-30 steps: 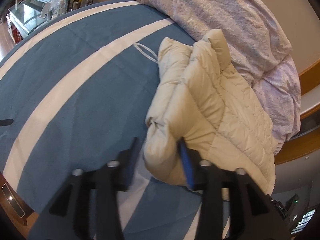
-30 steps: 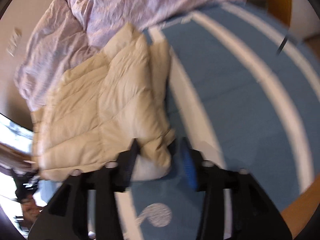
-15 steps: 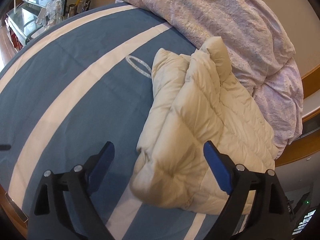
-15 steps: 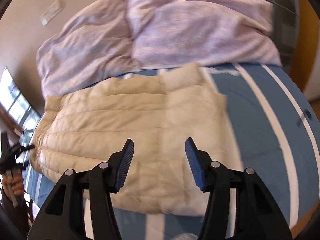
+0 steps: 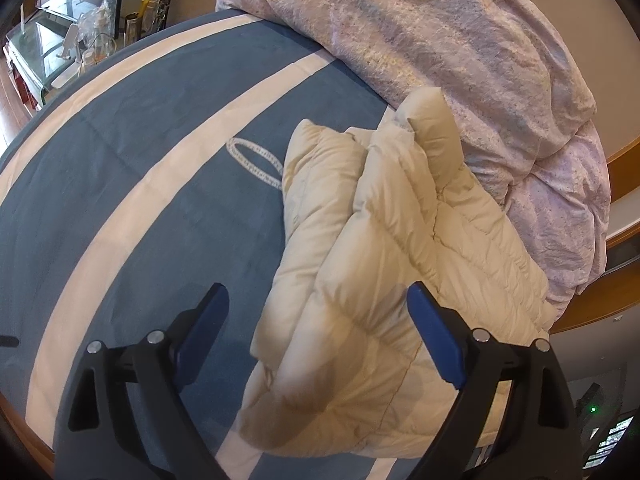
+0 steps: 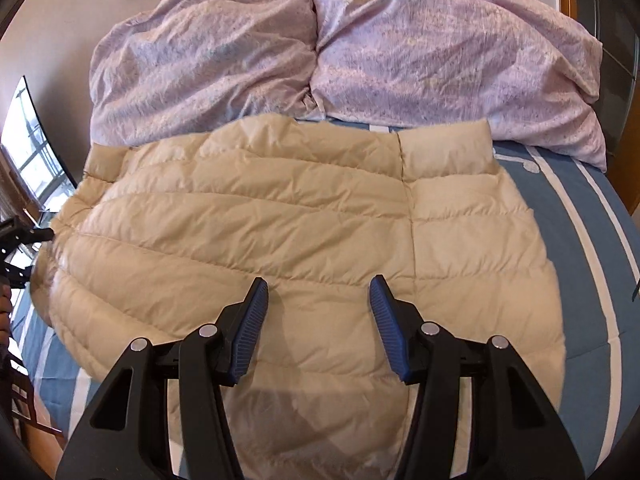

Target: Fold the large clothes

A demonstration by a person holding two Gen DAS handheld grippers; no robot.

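A cream quilted puffer jacket [image 5: 384, 264] lies folded on a blue bed cover with cream stripes [image 5: 160, 168]. In the right wrist view the jacket [image 6: 304, 232] spreads wide across the bed, its collar end toward the right. My left gripper [image 5: 316, 304] is open and empty, hovering above the jacket's near folded edge. My right gripper [image 6: 318, 292] is open and empty, above the middle of the jacket's near side. Neither gripper touches the fabric.
A crumpled lilac duvet [image 6: 320, 52] is piled behind the jacket against the wall; it also shows in the left wrist view [image 5: 460, 60]. A glass cabinet with small items [image 5: 68, 36] stands beyond the bed's far corner. A wooden bed frame [image 5: 592, 312] runs at the right.
Both grippers let go of the jacket's edge, opened and pulled back above it. The right gripper swung round to face the jacket and the duvet head-on.
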